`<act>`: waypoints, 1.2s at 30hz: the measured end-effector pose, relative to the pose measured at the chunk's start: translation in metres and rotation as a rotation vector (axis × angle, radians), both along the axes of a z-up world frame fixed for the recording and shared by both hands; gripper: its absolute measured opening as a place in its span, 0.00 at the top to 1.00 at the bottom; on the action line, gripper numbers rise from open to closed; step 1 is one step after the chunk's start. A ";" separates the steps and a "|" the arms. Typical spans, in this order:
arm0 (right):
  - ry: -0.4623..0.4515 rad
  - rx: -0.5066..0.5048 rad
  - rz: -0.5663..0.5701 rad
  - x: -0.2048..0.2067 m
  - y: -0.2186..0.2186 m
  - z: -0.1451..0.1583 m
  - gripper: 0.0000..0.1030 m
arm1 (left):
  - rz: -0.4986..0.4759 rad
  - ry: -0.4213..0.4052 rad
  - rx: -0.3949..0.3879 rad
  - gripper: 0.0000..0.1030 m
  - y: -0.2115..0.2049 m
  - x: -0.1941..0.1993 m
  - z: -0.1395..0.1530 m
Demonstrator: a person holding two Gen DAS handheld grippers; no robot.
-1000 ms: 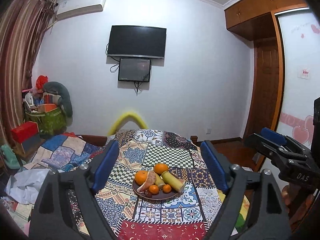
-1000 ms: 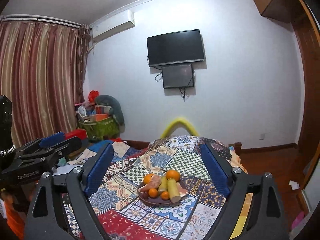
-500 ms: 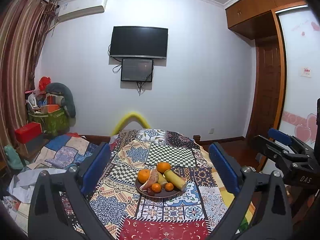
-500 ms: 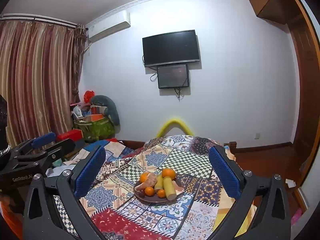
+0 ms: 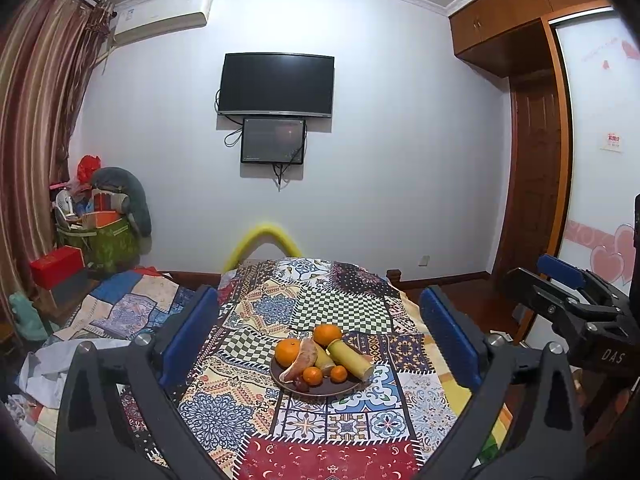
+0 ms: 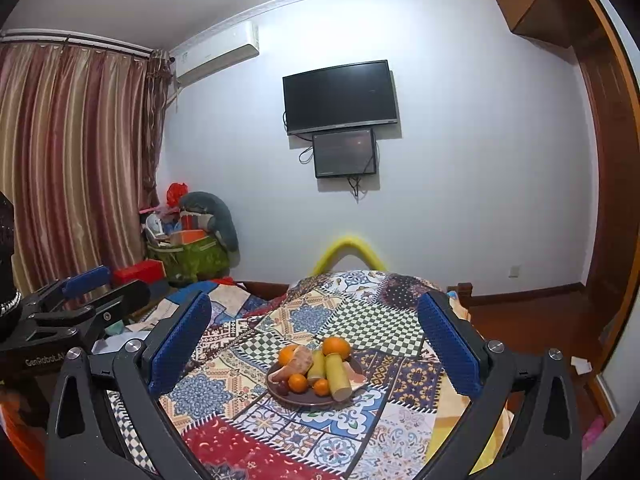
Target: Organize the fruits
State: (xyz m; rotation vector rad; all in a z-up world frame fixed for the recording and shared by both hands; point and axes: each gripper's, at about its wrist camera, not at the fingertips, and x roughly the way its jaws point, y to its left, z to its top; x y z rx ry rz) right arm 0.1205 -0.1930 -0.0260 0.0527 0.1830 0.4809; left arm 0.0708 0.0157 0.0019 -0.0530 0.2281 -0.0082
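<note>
1. Two grippers in play, both held up above the surface with nothing between their blue pads. The left gripper (image 5: 318,336) has its jaws spread wide, and the right gripper (image 6: 314,344) is spread just as wide.
2. Fruit is all piled on one dark plate (image 5: 320,390), sitting on the patchwork cloth (image 5: 304,308) roughly in the middle of the surface, well ahead of both grippers and not touched by either.
3. On the plate: a big orange (image 5: 327,335) at the back, another orange (image 5: 288,351) on the left, and two small tangerines (image 5: 312,375) at the front.
4. A pale green-yellow stalk piece (image 5: 351,357) lies tilted across the right side of the plate, cut end pointing front-right. A peeled pomelo-looking segment (image 5: 300,362) leans against the left orange.
5. Something dark and small, maybe grapes (image 5: 299,383), sits at the front edge. Can't really tell.
6. From the left wrist view the other gripper shows off to the right (image 5: 576,308); from the right wrist view the left one pokes in at the left edge (image 6: 76,300).
7. Background: TV (image 6: 340,96) on the wall with a smaller screen (image 6: 345,153) under it, striped curtains (image 6: 72,168) on the left.
</note>
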 end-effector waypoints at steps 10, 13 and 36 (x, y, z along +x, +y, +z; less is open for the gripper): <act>-0.006 -0.004 -0.005 -0.001 -0.001 0.002 0.00 | -0.008 0.001 0.000 0.01 -0.003 0.000 0.000; -0.011 -0.006 -0.009 -0.002 -0.002 0.002 0.00 | -0.008 0.003 0.002 0.01 -0.002 0.001 0.000; -0.017 -0.012 -0.020 -0.001 -0.001 0.005 0.00 | -0.038 0.031 -0.019 0.01 -0.002 0.002 0.001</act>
